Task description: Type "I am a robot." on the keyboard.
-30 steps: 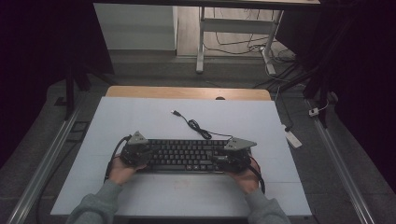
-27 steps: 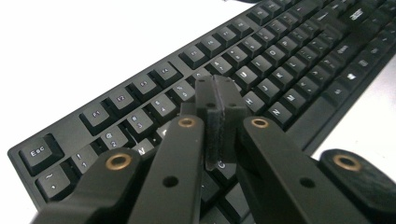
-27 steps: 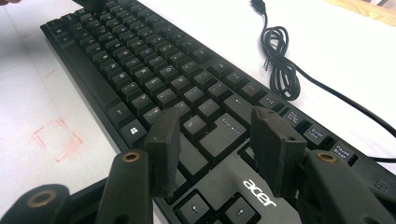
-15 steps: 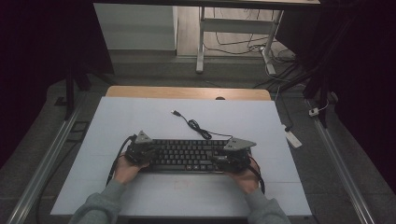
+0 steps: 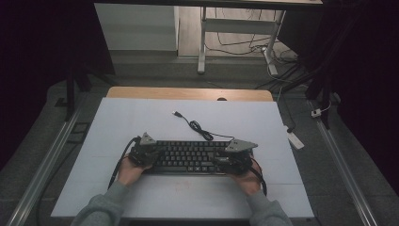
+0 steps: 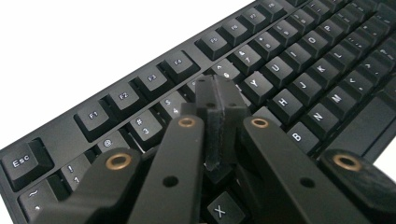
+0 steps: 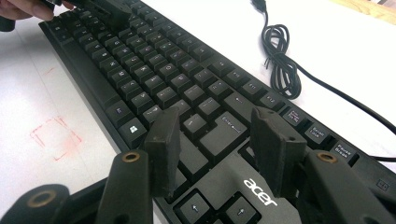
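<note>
A black Acer keyboard (image 5: 190, 157) lies flat on the white tabletop (image 5: 141, 117), near its front edge and lengthwise across it. Its keys are dark with pale legends; in the right gripper view the silver brand name sits on the bare panel above the arrow keys. Its black cable (image 5: 197, 128) leaves the keyboard's back edge, gathers in a small coil just behind the keyboard and ends in a plug (image 5: 176, 113) farther back on the tabletop.

The left tool (image 6: 215, 95) is clenched: its two pads are pressed flat together with nothing between them, tips poised over the number row at the keyboard's left end, by the 5 and 6 keys; whether they touch a key I cannot tell. The right tool (image 7: 217, 133) stands released, its jaws parted with a clear gap, hovering over the keyboard's right end around the Enter and arrow keys and gripping nothing. A faint red square (image 7: 55, 136) is drawn on the tabletop just in front of the keyboard.

Compared with a second ago, the left tool has shifted slightly inward along the keyboard; the right tool, keyboard and cable lie as before.
</note>
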